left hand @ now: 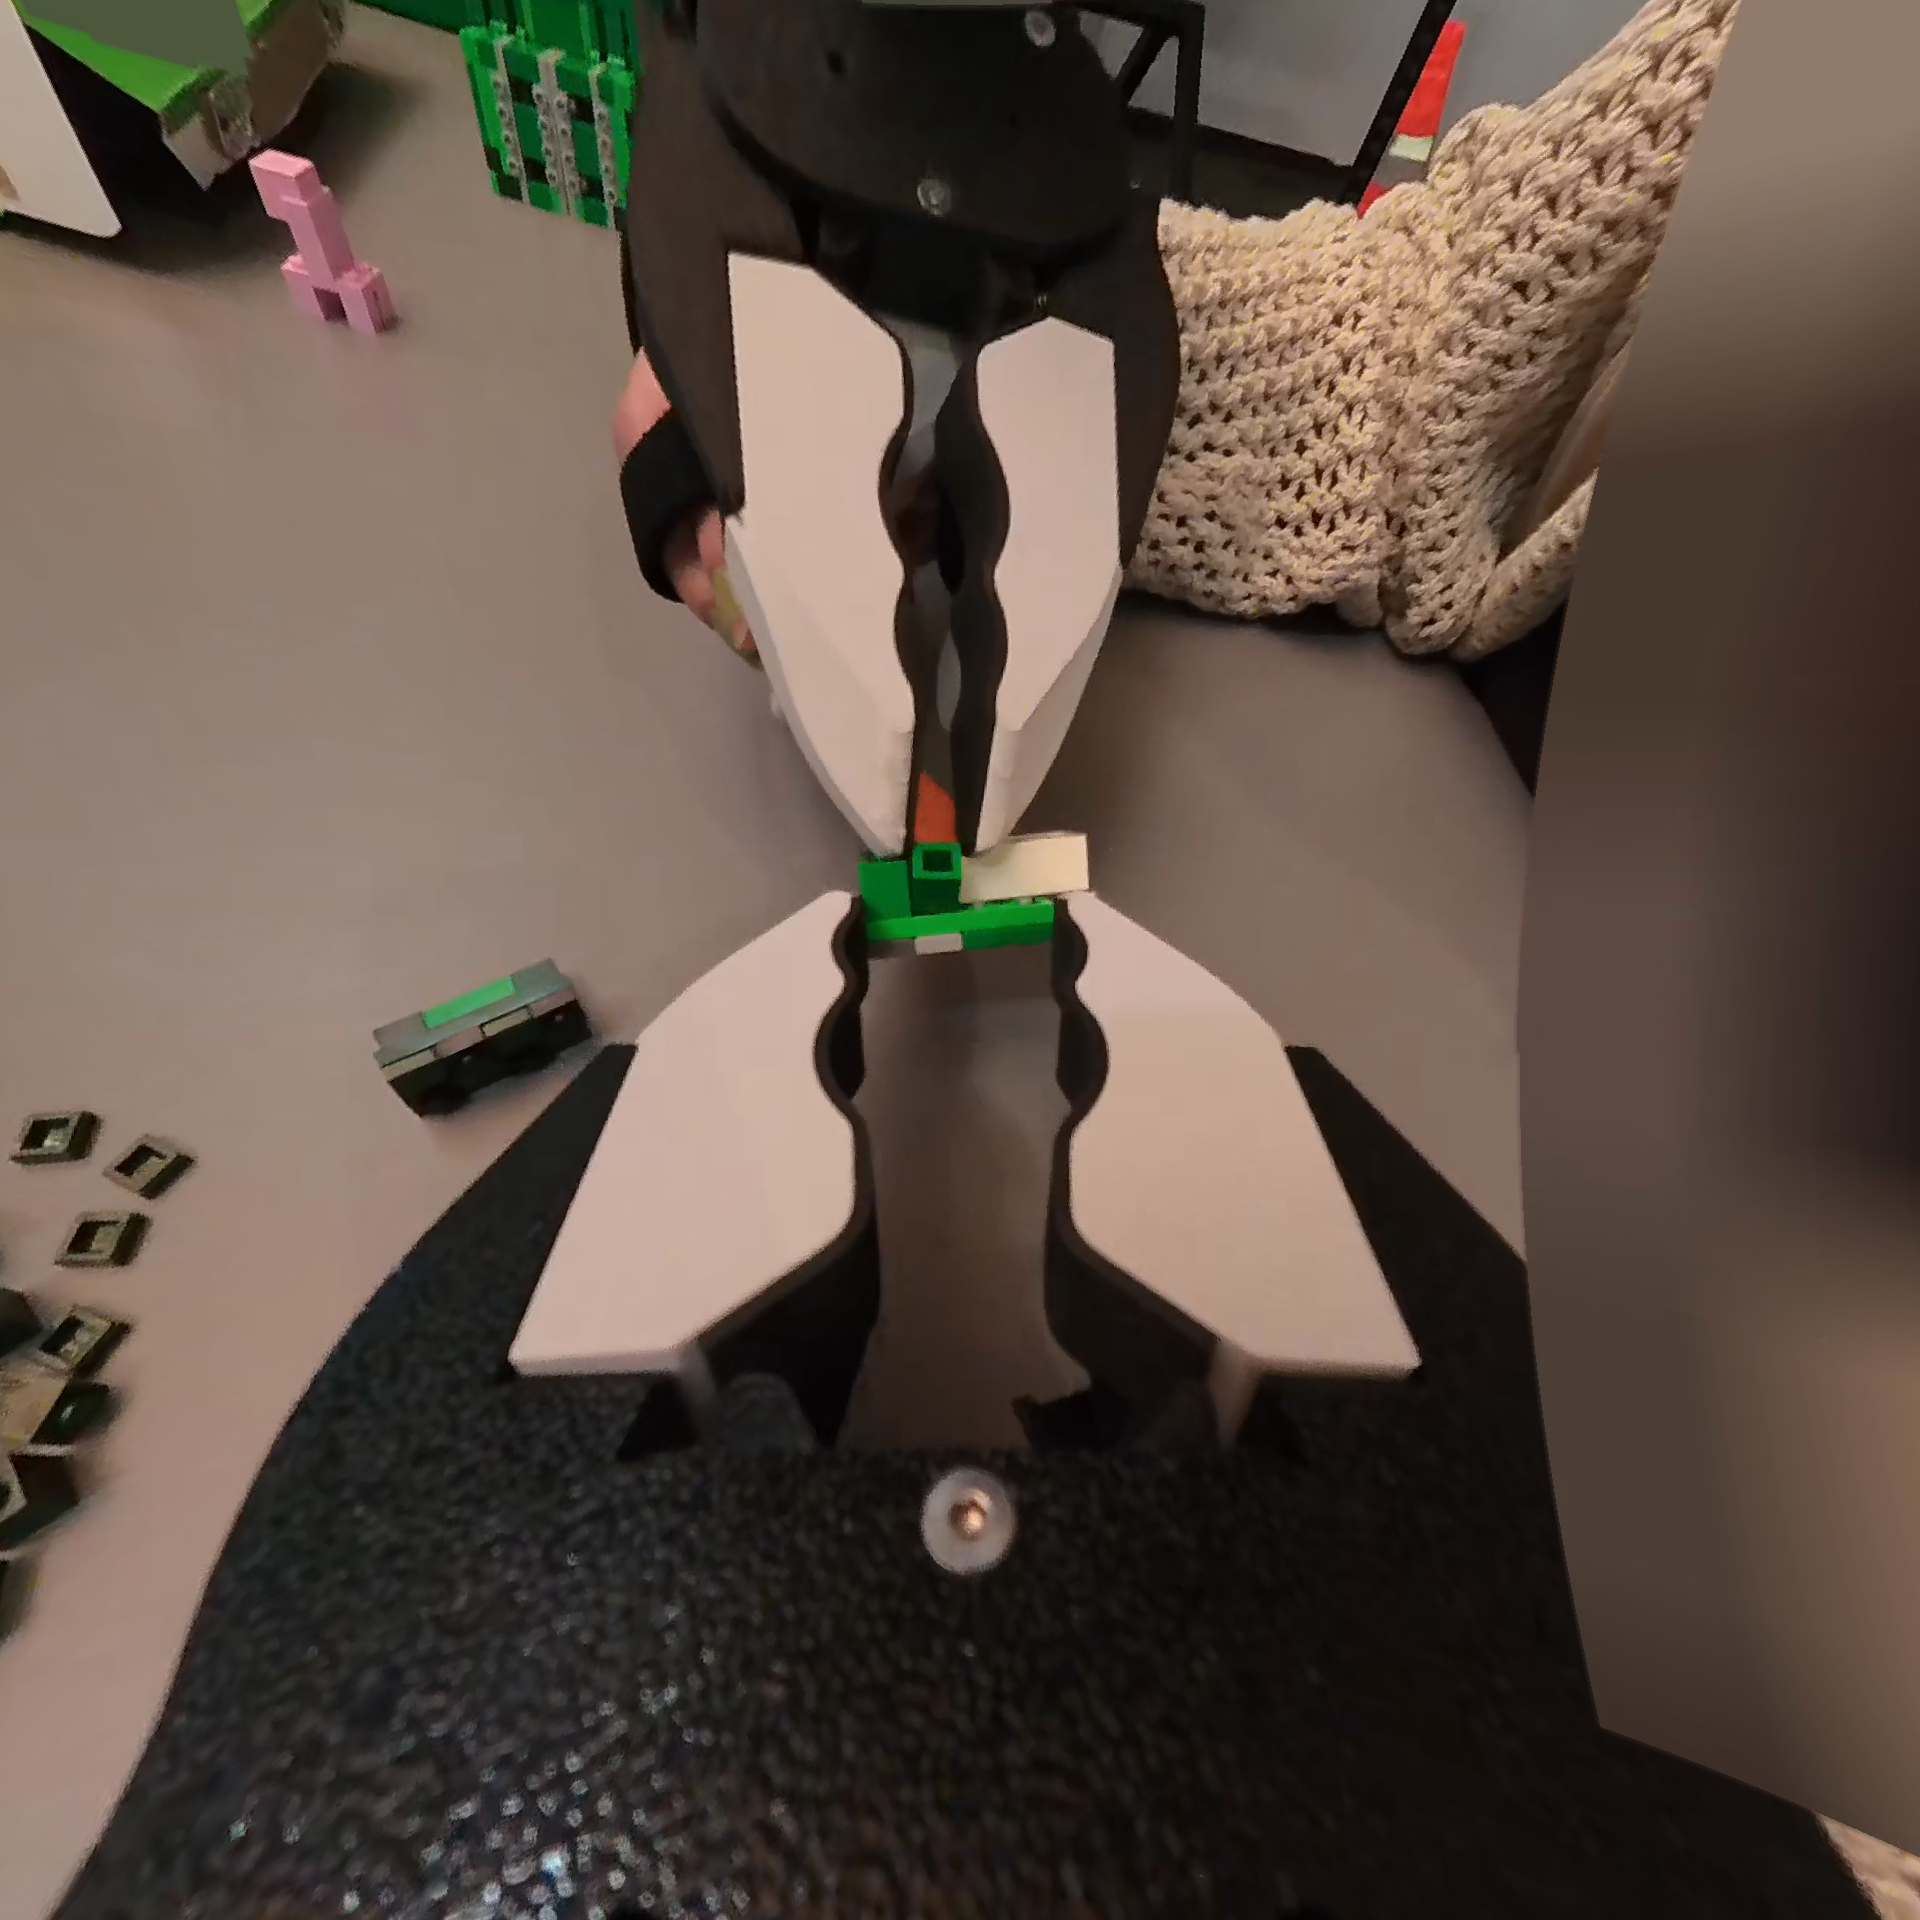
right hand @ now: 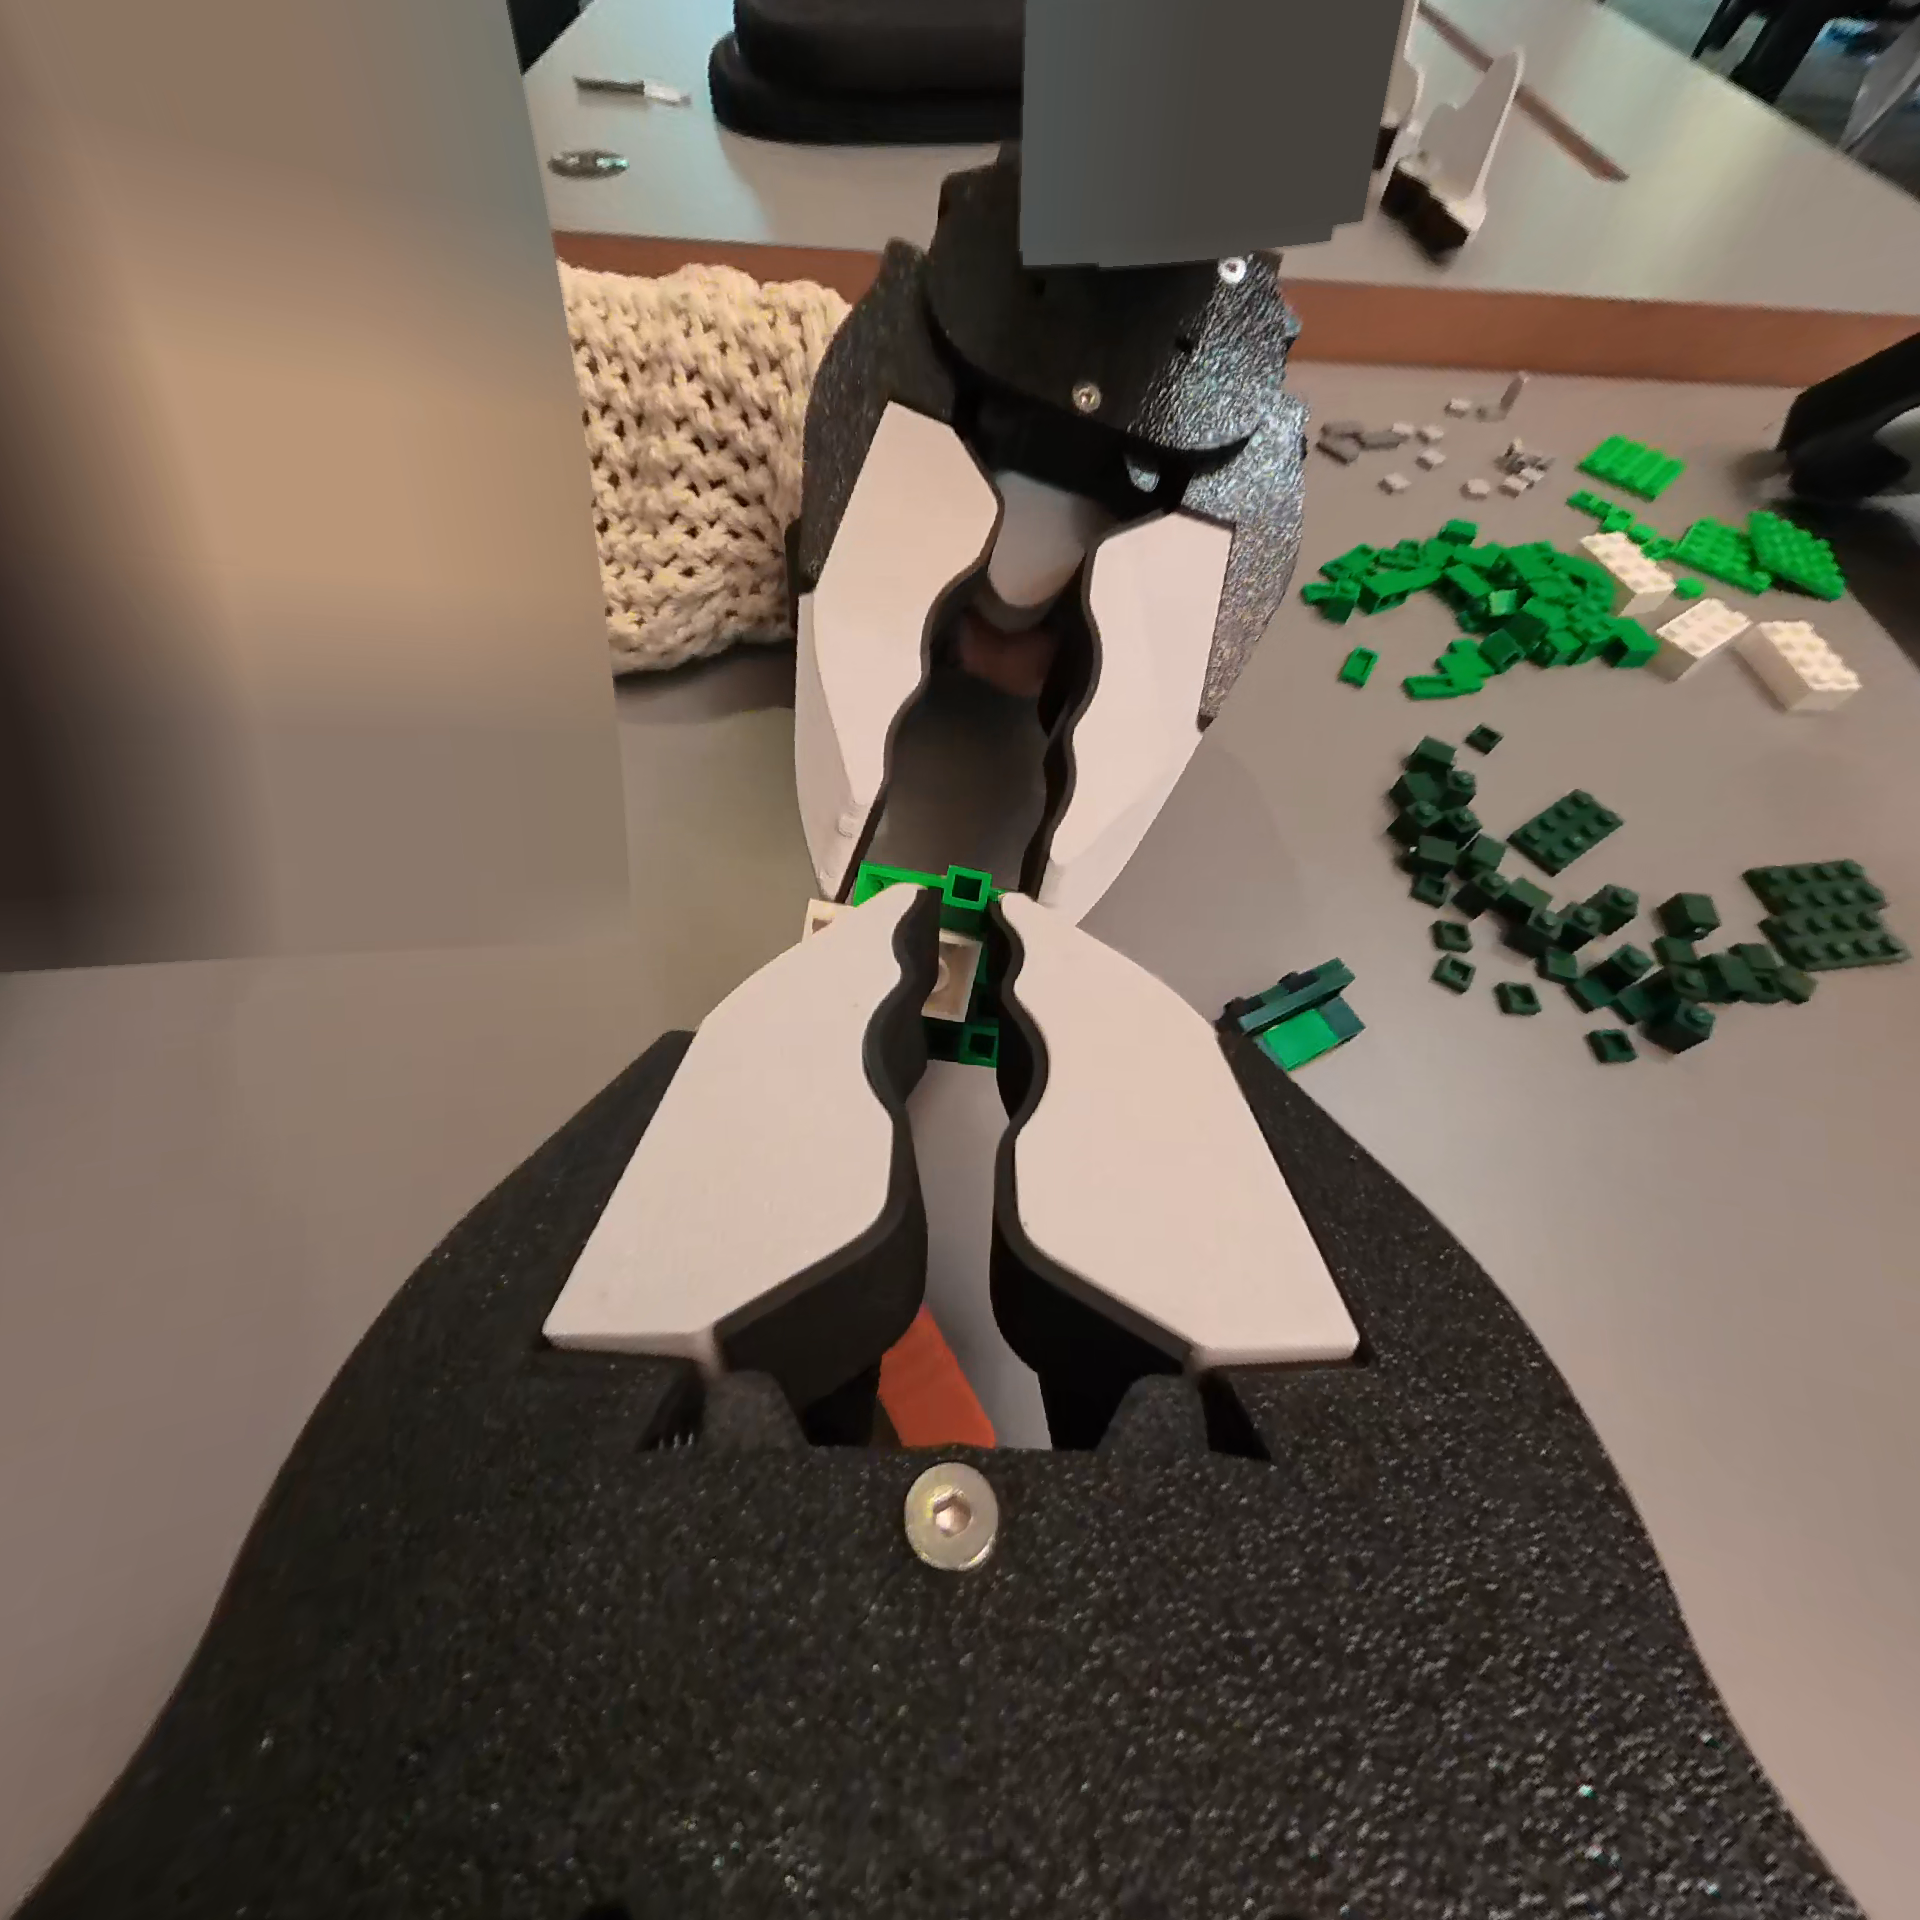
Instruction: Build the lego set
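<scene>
A small bright green lego assembly (left hand: pixel 971 923) with a white brick (left hand: pixel 1029 868) on it is held above the grey table (left hand: pixel 312 675). My left gripper (left hand: pixel 956 925) is shut on its two ends. My right gripper (left hand: pixel 940 836) comes from the opposite side, fingers nearly together. In the right wrist view my right gripper (right hand: pixel 958 909) is shut on a small green-and-white brick stack (right hand: pixel 951 977) that touches the assembly (right hand: pixel 883 883). The left gripper (right hand: pixel 940 883) is behind it.
A pink figure (left hand: pixel 322 249), a green built wall (left hand: pixel 551 104), a small dark block (left hand: pixel 483 1034) and dark tiles (left hand: pixel 94 1195) lie left. Bright green bricks (right hand: pixel 1507 603), white bricks (right hand: pixel 1766 655), dark green bricks (right hand: pixel 1558 914) and a knit sleeve (right hand: pixel 686 447) are nearby. The tips of both grippers are at nearly the same place.
</scene>
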The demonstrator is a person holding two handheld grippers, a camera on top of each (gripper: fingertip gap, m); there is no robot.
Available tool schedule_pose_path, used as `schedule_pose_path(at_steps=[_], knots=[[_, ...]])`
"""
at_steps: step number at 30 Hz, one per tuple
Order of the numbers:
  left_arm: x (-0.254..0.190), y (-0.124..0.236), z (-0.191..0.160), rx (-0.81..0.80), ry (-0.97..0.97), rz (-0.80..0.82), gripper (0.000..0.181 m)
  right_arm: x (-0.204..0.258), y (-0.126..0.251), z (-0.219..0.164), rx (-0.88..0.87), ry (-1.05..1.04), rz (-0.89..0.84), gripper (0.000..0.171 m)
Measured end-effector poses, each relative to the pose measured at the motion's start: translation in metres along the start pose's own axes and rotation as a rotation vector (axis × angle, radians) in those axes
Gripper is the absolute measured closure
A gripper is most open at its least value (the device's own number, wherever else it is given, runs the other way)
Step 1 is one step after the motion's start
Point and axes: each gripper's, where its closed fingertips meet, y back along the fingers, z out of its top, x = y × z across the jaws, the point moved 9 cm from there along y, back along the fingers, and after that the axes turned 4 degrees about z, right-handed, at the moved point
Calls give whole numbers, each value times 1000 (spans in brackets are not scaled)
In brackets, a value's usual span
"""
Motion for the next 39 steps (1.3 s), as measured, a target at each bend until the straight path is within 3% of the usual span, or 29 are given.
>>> schedule_pose_path(at_steps=[1, 20, 39], knots=[[0, -1, 0, 7, 2, -1, 148, 0, 0, -1, 3, -2, 3, 163], [1, -4, -2, 51, 18, -5, 148, 11, -5, 7, 105, 121, -29, 157], [0, -5, -3, 65, 15, -10, 148, 8, -3, 3, 110, 43, 13, 159]])
